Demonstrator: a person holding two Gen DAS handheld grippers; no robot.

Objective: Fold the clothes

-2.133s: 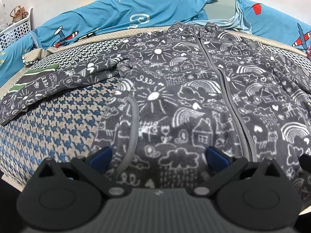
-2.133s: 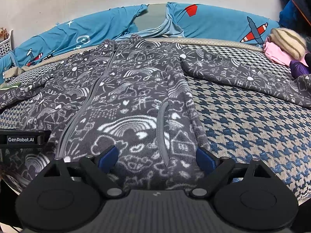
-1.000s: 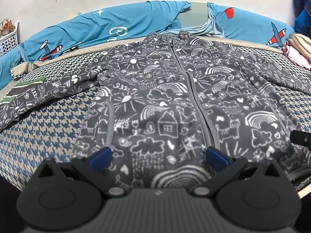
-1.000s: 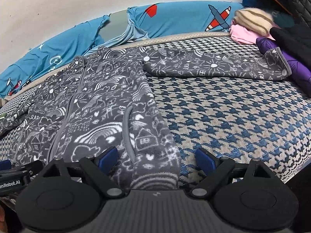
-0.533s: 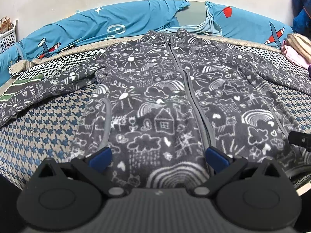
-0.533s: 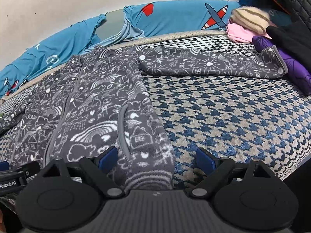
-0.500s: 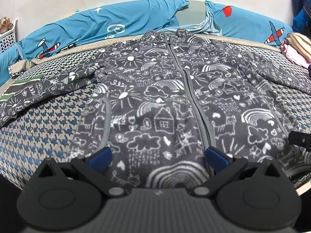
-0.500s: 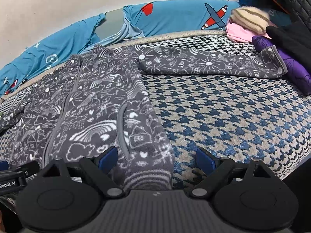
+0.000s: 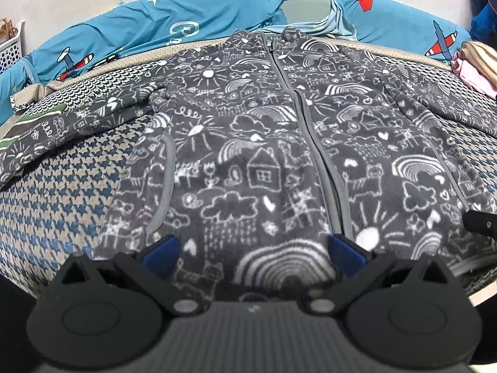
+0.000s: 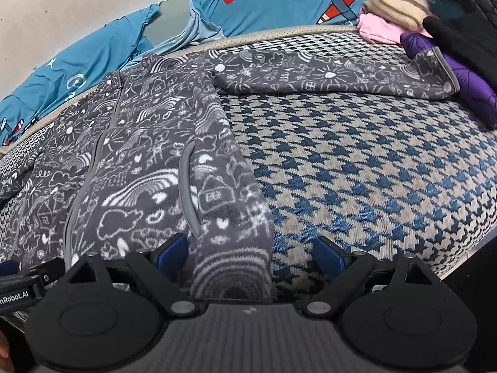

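- Grey fleece jacket [image 9: 254, 143] lies face up and spread flat on a bed, collar toward the far wall and hem at the near edge, so its long axis runs away from both cameras.
- Both sleeves stretch out sideways; the right sleeve [image 10: 335, 74] reaches across the cover until its cuff touches a purple garment [image 10: 466, 84].
- White doodles of rainbows, houses, clouds and suns cover the dark pile, and a pale grey zip [image 9: 313, 143], closed, runs down the middle, with a grey-edged pocket slit on either side.
- Left gripper [image 9: 253, 250] hangs over the hem with its jaws spread wide, the blue pads clear of the cloth.
- Right gripper [image 10: 250, 256] sits at the jacket's right hem corner, jaws likewise spread, nothing pinched.
- Blue-and-beige houndstooth cover [image 10: 372, 168] lies under the garment; a teal aeroplane-print sheet [image 9: 174, 28] lines the wall behind.
- Folded pink and striped knitwear [image 10: 391, 15] is stacked at the far right, clear of the jacket's body.
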